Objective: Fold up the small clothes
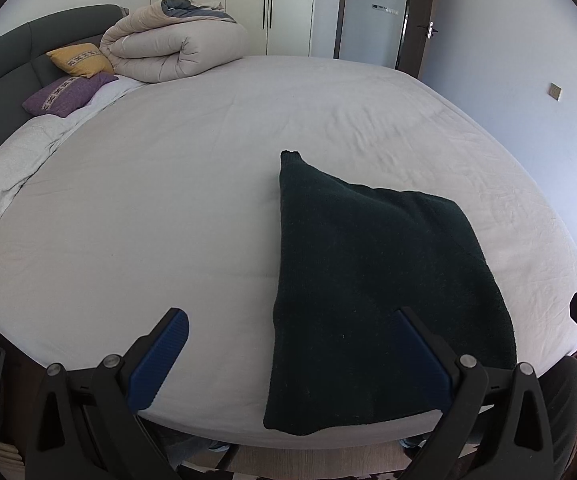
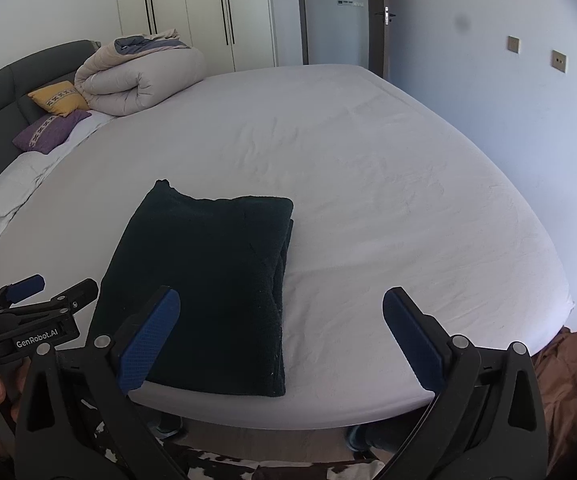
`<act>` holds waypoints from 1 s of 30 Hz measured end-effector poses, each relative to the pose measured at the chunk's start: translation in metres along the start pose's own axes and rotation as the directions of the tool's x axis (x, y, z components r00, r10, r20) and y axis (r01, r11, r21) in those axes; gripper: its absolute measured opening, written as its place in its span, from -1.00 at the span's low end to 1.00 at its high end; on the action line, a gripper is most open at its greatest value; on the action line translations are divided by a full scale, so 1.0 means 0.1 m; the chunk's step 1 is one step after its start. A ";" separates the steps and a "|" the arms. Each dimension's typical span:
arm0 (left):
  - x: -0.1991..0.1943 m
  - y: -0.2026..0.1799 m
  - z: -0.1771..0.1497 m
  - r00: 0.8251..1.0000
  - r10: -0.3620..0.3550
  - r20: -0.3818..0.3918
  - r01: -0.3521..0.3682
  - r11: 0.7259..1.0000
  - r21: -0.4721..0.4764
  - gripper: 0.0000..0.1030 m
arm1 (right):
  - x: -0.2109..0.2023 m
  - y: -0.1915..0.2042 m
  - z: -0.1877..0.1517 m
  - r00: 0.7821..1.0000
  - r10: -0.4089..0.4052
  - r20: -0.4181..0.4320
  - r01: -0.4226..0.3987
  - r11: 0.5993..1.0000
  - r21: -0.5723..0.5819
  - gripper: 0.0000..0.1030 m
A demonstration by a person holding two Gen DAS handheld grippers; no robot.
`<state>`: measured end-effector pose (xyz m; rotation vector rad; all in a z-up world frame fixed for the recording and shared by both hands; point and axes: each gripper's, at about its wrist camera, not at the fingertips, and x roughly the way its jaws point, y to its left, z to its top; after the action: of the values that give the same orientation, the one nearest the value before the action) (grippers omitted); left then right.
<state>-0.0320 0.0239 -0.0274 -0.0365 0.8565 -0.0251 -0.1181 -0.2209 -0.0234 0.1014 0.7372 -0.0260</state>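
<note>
A dark green knitted garment (image 1: 372, 292) lies folded in a flat rectangle on the bed's white sheet (image 1: 168, 200), near the front edge. It also shows in the right wrist view (image 2: 208, 284). My left gripper (image 1: 294, 332) is open and empty, held above the bed's front edge, its right finger over the garment's near side. My right gripper (image 2: 280, 320) is open and empty, just right of the garment's near right corner. The left gripper also shows at the left of the right wrist view (image 2: 56, 288).
A rolled beige duvet (image 1: 172, 46), a yellow pillow (image 1: 80, 60) and a purple pillow (image 1: 66, 94) lie at the headboard end. A white pillow (image 1: 4, 176) sits at the left. Wardrobes and a door stand behind. A brown bag (image 2: 564, 380) is on the floor, right.
</note>
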 end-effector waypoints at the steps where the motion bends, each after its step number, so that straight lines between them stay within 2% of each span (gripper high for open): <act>1: 0.01 0.00 0.00 1.000 -0.001 -0.002 0.001 1.000 0.001 1.00 | 0.02 0.00 0.00 1.000 0.000 -0.002 0.000 1.000 0.002 1.00; 30: 0.04 -0.03 -0.05 1.000 0.000 -0.013 0.000 1.000 0.007 1.00 | 0.17 0.13 -0.06 0.999 0.003 -0.040 -0.002 1.000 0.010 1.00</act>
<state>-0.0333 0.0202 -0.0340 -0.0296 0.8693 -0.0287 -0.1089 -0.2076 -0.0380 0.1128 0.7772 -0.0256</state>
